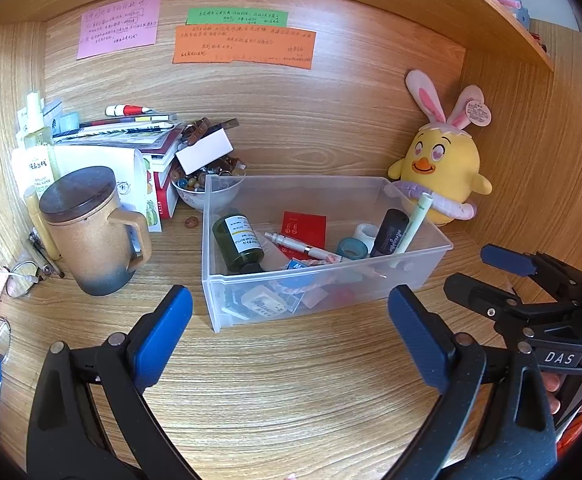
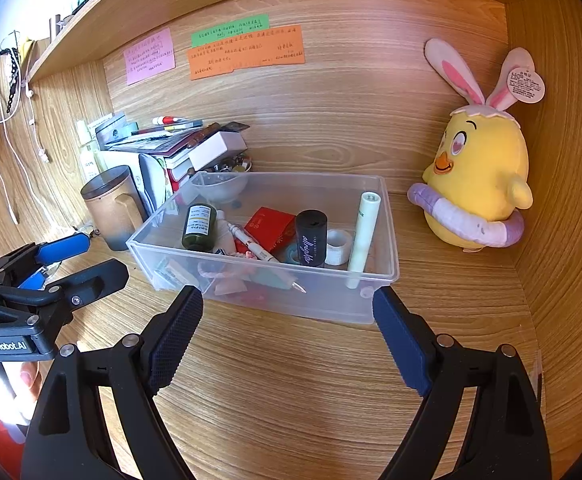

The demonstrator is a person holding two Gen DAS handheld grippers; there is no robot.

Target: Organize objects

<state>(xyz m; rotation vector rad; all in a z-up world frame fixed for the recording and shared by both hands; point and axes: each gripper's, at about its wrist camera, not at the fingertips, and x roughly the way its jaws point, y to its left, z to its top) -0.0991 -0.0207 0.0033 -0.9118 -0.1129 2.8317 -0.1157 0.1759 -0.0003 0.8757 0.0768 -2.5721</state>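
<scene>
Home study desk nook: sticky notes (image 1: 119, 26) on wood back wall, plush chick (image 1: 445, 178), books (image 1: 131, 132), mug (image 1: 91, 228).

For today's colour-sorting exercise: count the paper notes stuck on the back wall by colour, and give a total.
pink note: 1
green note: 1
orange note: 1
Total: 3

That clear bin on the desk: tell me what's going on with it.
A person holds a gripper in each hand, both aimed at the clear bin, neither touching anything. The left gripper and right gripper hover with jaws open and empty. The bin already holds a green bottle, a pen, a black tube and tape rolls. The mug and plush chick remain outside.
</scene>
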